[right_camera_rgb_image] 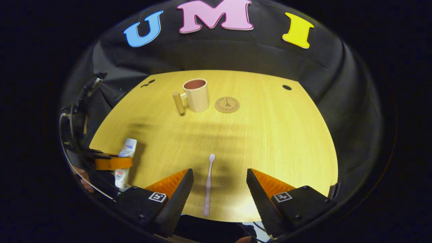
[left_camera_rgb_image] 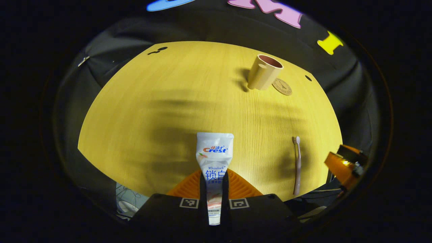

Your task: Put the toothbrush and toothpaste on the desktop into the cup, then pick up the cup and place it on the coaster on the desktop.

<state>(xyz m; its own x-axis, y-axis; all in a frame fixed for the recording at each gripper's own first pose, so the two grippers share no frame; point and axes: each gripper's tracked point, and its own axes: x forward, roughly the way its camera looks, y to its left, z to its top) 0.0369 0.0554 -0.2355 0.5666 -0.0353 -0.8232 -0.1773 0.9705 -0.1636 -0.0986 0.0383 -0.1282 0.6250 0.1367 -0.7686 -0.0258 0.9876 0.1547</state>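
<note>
my left tool is pinching the toothpaste between both fingers, lifted over the near edge of the desk. my right tool is hanging spread wide, the toothbrush lying on the desk between its 2 fingers, untouched. the cup is standing at the far side, just beside the coaster.

White toothpaste tube raised off the table near left, clamped between jaws. Pink toothbrush flat near centre. Beige cup upright far, round coaster just right.
</note>
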